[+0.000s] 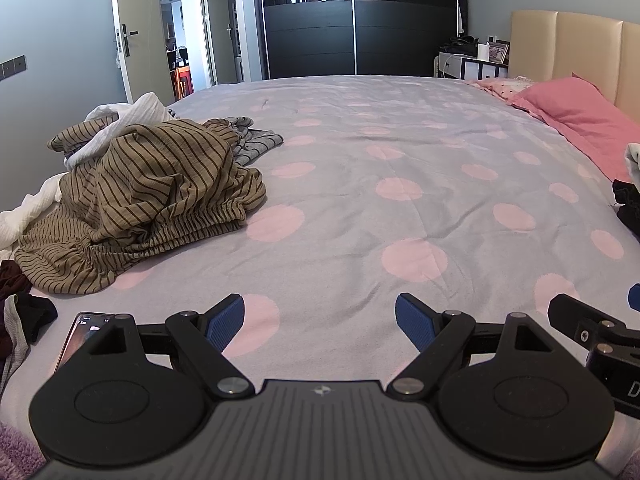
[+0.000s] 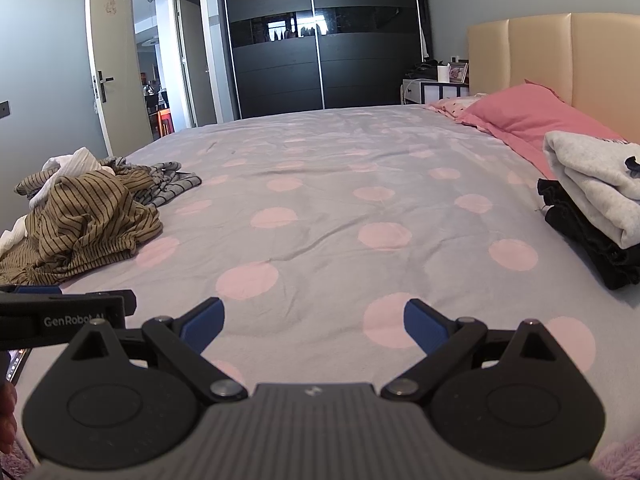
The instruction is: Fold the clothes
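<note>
A heap of unfolded clothes lies on the left of the bed, topped by a brown striped garment [image 1: 152, 192], with white cloth [image 1: 120, 116] and a grey striped piece [image 1: 256, 140] behind it. The heap also shows in the right wrist view [image 2: 88, 220]. A folded stack sits at the right: a light grey top [image 2: 596, 188] on black clothes [image 2: 588, 240]. My left gripper [image 1: 319, 322] is open and empty, low over the bedspread near the front edge. My right gripper [image 2: 314, 326] is open and empty beside it.
The bed has a grey cover with pink dots [image 1: 400, 152]. Pink pillows [image 2: 520, 116] lie against a beige headboard [image 2: 560, 52]. A phone [image 1: 78, 334] lies at the front left beside dark clothes [image 1: 24, 312]. A black wardrobe [image 1: 356, 20] and an open door [image 1: 136, 32] stand beyond.
</note>
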A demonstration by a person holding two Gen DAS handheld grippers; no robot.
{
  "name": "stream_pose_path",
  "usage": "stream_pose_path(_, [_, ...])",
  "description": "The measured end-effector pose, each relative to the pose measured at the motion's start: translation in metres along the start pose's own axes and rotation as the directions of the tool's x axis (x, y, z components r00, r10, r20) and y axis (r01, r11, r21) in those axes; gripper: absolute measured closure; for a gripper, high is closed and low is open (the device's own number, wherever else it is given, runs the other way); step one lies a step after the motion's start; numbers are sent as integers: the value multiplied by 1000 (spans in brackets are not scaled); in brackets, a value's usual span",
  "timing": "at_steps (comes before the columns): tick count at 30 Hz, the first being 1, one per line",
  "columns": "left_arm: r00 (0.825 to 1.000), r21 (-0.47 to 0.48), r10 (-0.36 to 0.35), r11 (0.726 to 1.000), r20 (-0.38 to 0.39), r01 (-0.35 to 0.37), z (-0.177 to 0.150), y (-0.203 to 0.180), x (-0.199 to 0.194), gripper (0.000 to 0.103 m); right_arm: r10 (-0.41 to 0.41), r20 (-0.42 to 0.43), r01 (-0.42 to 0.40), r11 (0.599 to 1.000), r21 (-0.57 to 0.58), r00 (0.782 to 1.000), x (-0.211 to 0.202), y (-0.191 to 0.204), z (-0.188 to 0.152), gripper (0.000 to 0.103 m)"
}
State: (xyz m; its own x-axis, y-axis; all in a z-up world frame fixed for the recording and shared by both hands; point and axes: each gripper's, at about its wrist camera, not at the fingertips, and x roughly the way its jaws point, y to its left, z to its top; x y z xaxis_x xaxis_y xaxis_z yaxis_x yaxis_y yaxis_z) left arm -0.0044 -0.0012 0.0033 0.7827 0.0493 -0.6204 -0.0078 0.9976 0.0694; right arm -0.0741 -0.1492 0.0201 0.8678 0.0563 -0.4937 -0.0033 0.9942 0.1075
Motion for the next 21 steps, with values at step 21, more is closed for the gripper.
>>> stream_pose_path(21, [1000, 8, -5, 1000, 0, 5, 1, 1, 0, 20, 9, 6, -9, 1000, -13, 1000, -1, -2, 3, 5])
